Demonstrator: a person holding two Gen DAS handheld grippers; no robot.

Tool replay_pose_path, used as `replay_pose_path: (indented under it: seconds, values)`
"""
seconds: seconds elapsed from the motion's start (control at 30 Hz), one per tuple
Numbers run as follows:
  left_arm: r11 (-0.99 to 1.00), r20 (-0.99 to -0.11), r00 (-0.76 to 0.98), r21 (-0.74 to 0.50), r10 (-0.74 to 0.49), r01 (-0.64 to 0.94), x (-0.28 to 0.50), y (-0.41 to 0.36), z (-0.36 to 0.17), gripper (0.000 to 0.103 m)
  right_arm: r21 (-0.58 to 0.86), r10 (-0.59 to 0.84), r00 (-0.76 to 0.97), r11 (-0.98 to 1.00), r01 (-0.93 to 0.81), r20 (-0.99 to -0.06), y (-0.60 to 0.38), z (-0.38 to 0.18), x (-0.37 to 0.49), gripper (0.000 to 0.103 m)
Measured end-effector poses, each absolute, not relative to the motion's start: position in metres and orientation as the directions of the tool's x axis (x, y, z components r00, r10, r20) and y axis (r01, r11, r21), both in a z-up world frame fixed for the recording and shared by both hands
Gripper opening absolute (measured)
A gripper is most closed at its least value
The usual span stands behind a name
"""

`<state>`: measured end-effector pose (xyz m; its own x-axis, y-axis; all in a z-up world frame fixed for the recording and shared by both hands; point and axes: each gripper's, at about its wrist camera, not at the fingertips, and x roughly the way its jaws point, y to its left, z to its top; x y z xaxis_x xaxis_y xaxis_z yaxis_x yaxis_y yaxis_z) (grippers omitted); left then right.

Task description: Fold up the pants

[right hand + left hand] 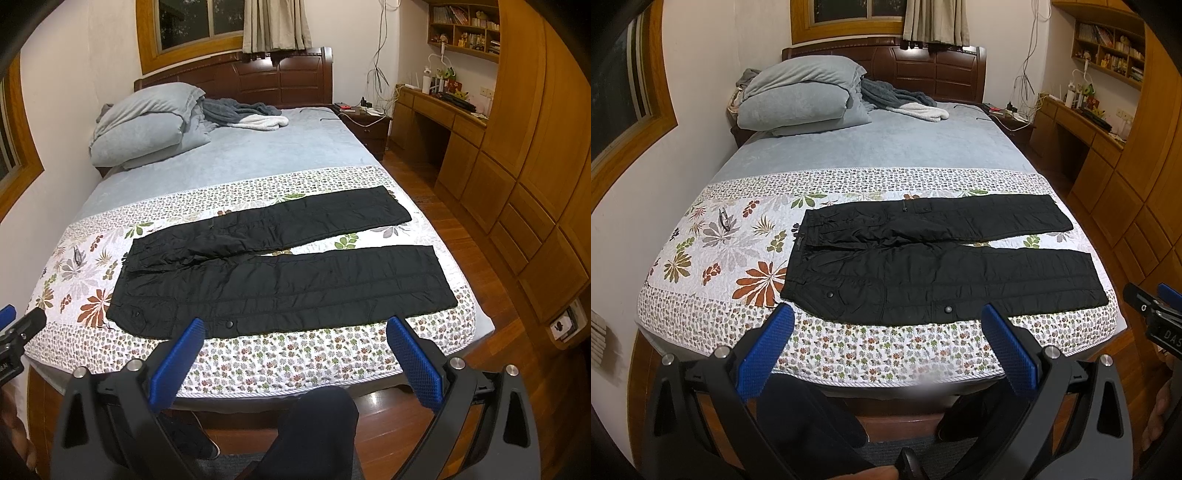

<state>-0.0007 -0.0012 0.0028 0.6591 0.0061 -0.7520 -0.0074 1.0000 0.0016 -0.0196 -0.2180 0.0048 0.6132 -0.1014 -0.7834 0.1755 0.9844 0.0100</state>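
Black pants (923, 258) are laid flat on the bed's floral quilt (738, 236), waistband at 9 o'clock, legs w/ a gap toward 3. Left hand-held gripper (886, 317) & right hand-held gripper (295, 325) are held wide open, nothing gripped. Best started by one leg being lifted at hem & waist, edges aligned.

A home bedroom — bed (886, 147) with wooden headboard (923, 70), pillows (801, 96), built-in desk (1078, 122).

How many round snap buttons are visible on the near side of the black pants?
2: one snap button near the waistband, another further along the near leg. More may be hidden in folds.
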Motion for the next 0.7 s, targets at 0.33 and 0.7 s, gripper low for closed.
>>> replay_pose_path:
  seconds: [0.33, 0.7]
  values:
    - [1.000, -0.755, 0.656, 0.001, 0.005, -0.006, 0.002, -0.001, 0.003, 0.100, 0.011, -0.101, 0.608, 0.984, 0.177, -0.788, -0.219, 0.001, -0.018, 0.100]
    - [0.844, -0.720, 0.451, -0.505, -0.528, 0.181, 0.032, 0.042, -0.063, 0.100, 0.099, -0.008, 0.563, 0.982, 0.160, -0.827, -0.249, -0.047, 0.003, 0.100]
